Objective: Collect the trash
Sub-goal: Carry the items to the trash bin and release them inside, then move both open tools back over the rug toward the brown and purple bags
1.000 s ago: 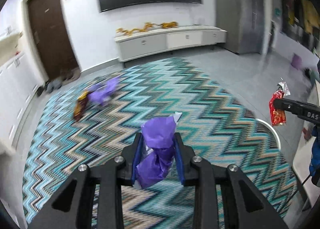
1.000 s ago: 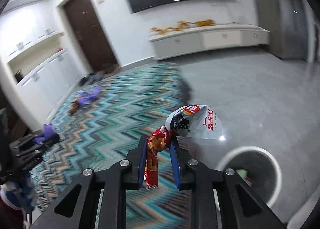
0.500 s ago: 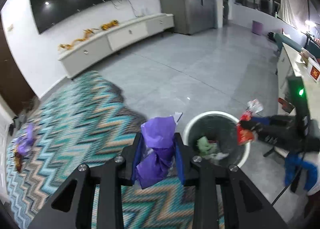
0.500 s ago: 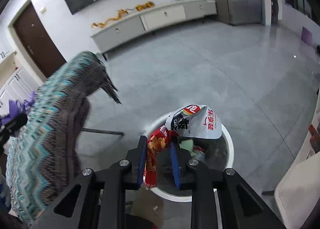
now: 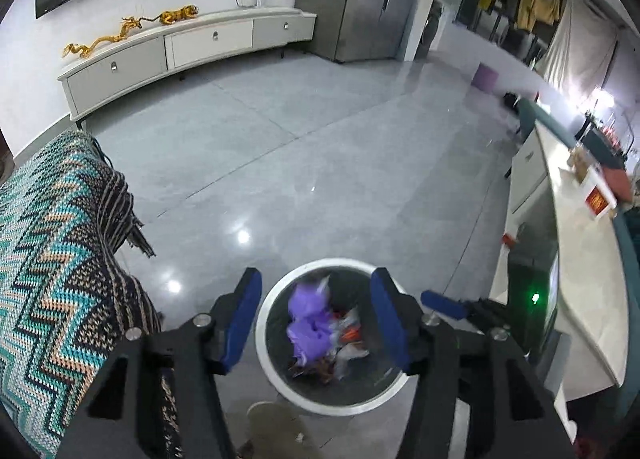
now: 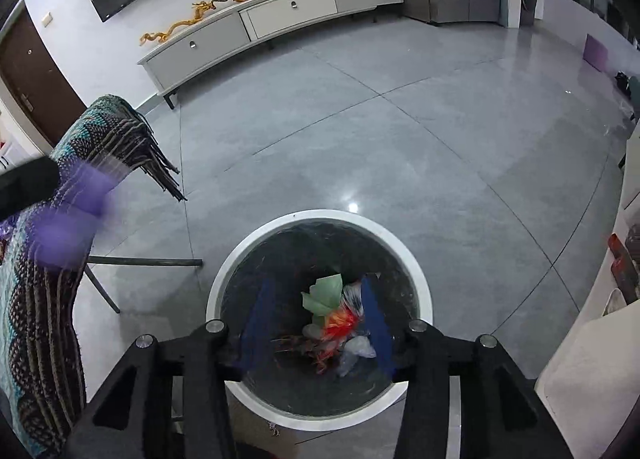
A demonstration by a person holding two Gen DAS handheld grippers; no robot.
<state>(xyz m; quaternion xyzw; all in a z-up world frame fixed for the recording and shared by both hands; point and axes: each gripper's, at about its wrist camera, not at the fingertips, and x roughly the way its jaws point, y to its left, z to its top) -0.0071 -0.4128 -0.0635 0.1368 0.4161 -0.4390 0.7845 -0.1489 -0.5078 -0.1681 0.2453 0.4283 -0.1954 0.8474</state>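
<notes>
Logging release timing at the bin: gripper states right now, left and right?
Left gripper: open, holding nothing; purple wrapper blurred, over the trash bin.
Right gripper: open, holding nothing; red snack wrapper blurred inside the bin.

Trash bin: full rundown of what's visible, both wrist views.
The trash bin is a round, upright, lidless can with a thick white rim and a dark liner, standing on the grey tile floor beside a zigzag knit blanket. Inside lie a purple wrapper, a green scrap, a red-orange wrapper and clear plastic, all motion-blurred. Both open grippers, left and right, hang above its mouth; neither visibly touches it.
</notes>
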